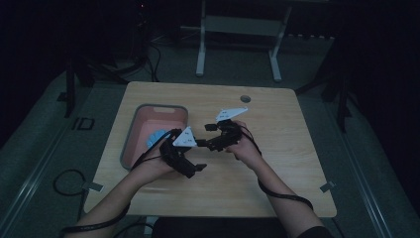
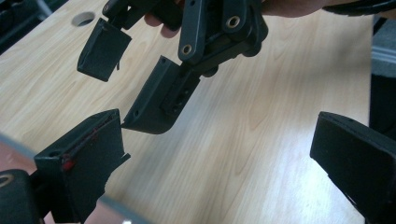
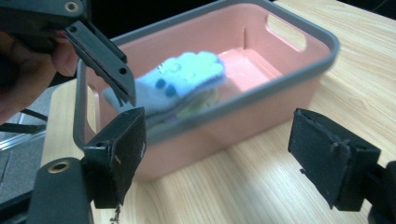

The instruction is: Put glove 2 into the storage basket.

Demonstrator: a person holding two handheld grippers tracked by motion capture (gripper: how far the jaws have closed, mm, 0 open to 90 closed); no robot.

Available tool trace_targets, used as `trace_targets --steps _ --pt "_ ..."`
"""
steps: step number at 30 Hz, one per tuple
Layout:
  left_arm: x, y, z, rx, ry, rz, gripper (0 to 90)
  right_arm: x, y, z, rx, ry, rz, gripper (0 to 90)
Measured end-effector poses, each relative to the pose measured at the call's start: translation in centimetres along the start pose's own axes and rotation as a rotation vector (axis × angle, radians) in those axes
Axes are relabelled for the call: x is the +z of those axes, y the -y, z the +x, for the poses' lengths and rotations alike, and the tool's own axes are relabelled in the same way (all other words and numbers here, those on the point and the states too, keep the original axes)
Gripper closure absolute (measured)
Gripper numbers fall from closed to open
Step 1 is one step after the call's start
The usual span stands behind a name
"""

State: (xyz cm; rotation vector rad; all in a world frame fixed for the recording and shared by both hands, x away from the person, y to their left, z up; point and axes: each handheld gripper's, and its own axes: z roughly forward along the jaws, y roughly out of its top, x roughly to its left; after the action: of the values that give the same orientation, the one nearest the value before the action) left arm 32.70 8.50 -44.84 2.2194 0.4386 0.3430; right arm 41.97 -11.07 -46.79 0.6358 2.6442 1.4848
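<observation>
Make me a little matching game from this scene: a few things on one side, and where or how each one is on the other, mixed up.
Things:
1. pink basket
2. blue cloth
3. round hole
4. left gripper

Places or states:
A. jaws apart, holding nothing
B. lying inside the basket
C. standing on the left part of the table
D. set in the tabletop near its far edge

Pairs: 1-C, 2-B, 3-D, 4-A
</observation>
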Motion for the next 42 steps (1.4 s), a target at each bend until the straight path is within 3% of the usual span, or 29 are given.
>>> trace_targets --steps 22,33,42 --pt "4.3 -1.5 -3.7 0.052 0.106 -0.017 3.2 -5.5 5.8 -0.8 0.053 0.061 -0.003 19.3" --pt "7.1 -1.3 -5.8 0.083 0.154 -0.008 3.2 -7.5 9.6 -1.9 0.109 0.105 0.018 19.1" --pt "9.4 -0.9 -7.0 0.108 0.176 0.006 3.2 -8.1 11.6 -2.0 0.122 0.121 0.037 19.0"
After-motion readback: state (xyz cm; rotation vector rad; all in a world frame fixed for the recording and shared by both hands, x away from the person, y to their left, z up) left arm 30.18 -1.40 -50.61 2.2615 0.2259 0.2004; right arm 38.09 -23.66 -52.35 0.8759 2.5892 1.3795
